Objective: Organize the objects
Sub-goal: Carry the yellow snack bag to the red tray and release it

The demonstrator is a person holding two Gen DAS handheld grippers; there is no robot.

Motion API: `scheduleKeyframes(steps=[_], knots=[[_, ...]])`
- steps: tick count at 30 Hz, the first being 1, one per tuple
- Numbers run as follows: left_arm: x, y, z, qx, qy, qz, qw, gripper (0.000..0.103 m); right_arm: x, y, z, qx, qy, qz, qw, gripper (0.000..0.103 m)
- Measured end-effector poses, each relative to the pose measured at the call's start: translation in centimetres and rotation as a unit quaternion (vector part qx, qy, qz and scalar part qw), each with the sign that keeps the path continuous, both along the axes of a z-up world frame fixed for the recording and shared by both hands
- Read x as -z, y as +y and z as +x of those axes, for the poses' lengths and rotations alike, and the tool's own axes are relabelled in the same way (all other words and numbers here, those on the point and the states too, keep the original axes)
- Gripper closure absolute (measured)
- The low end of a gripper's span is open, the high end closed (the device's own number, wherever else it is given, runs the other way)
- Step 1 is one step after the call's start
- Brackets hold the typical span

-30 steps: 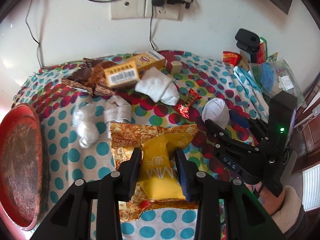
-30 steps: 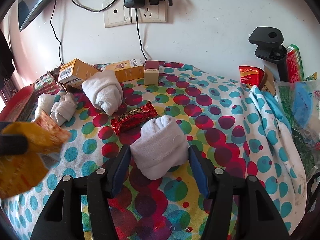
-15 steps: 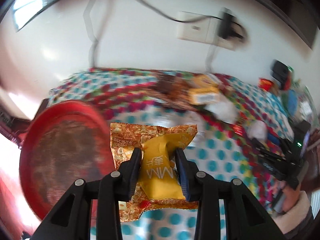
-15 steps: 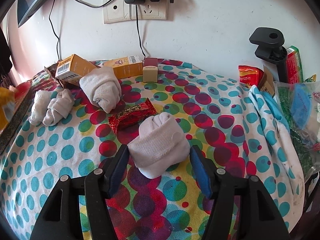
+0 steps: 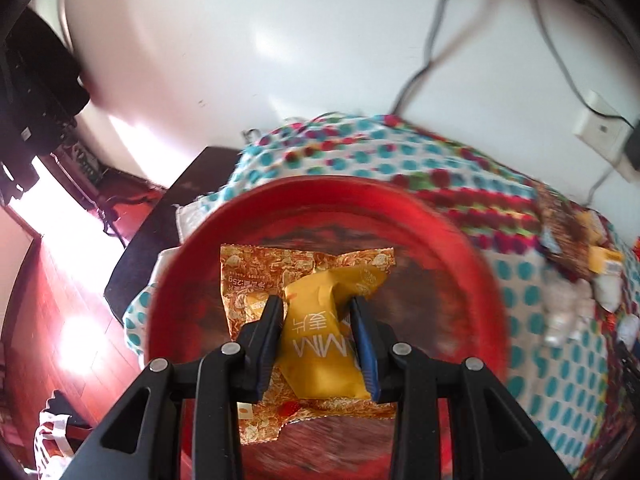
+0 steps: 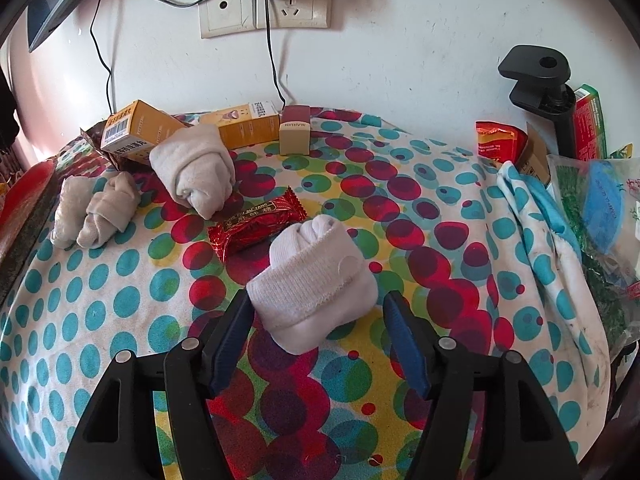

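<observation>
My left claw (image 5: 316, 332) is clenched on the yellow snack packet (image 5: 320, 344), pinching it across the middle, and I hold it above the red tray (image 5: 460, 248) with the packet not yet set down; the crinkled orange-gold part of the wrapper spreads behind my fingers toward 12 o'clock. In that view the tray fills the centre, and what I can see of its floor around the packet looks bare, so I judge this may be the first thing going in, though the blur and my own fingers hide part of it. My right claw (image 6: 318, 336) has just been opening, and the rolled white sock (image 6: 314, 280) sits between its fingers, lying on the dotted tablecloth (image 6: 100, 320) with a visible gap on each side, so that claw is released and the sock looks placed. Outward from it, the red candy wrapper (image 6: 256, 224) lies touching or just beside the sock at 10 o'clock; a larger sock roll (image 6: 196, 168) sits farther out at 11 o'clock, and a smaller twisted sock (image 6: 100, 212) well off at 9 o'clock. 2 orange boxes (image 6: 136, 132) and a small maroon-topped box (image 6: 295, 134) line the wall edge at 11 to 12 o'clock. I judge the job early: 1 packet nearly delivered, 1 sock set, and the candy, 2 sock rolls and boxes still unsorted.
</observation>
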State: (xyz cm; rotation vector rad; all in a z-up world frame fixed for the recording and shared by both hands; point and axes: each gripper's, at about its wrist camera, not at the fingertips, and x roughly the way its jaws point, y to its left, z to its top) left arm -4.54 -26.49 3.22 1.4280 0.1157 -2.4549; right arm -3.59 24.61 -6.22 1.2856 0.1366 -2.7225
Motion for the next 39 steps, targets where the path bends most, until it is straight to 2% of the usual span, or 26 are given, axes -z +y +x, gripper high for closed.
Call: scheduleKeyframes(steps=[5,13,20,22,26,27,28,30,35,39], knots=[[1.8,-4.3,-1.0,-0.016,-0.008,-0.013,0.9997,0.068,0.2,-0.3,-0.1,0.005,-0.008,0.017,1.000,0.039],[4.0,-5.7,-3.1,0.010,-0.021,-0.058,0.9981,0.067,0.3,-0.5,-0.3,0.011,-0.011,0.023,1.000,0.034],[4.4,-6.5,-2.8,0.008,-0.017,-0.029,0.9994,0.064,0.2,-0.4,-0.2,0.010,-0.011,0.024,1.000,0.033],[3.8,-6.5,-2.0,0.009,-0.004,-0.022,0.9997,0.060,0.2,-0.5,-0.2,0.010,-0.011,0.026,1.000,0.034],[1.8,-5.2,0.7,0.010,0.039,-0.020,0.9990,0.054,0.1,-0.5,-0.1,0.010,-0.008,0.028,1.000,0.035],[1.5,-4.7,1.3,0.011,0.046,-0.023,0.9986,0.053,0.0,-0.5,-0.1,0.008,-0.006,0.029,1.000,0.039],[1.2,-4.0,2.2,0.013,0.056,-0.019,0.9982,0.053,0.0,-0.6,-0.1,0.008,-0.004,0.031,0.999,0.049],[1.0,-2.6,3.3,0.013,0.068,-0.015,0.9975,0.052,-0.1,-0.6,-0.1,0.008,-0.004,0.032,0.999,0.048],[2.3,2.0,5.7,0.045,0.089,0.031,0.9945,0.052,-0.2,-0.1,-0.2,0.020,-0.003,0.027,0.999,0.050],[3.0,5.1,6.6,0.070,0.103,0.024,0.9920,0.052,-0.5,0.3,0.0,0.027,0.006,0.012,1.000,0.053]])
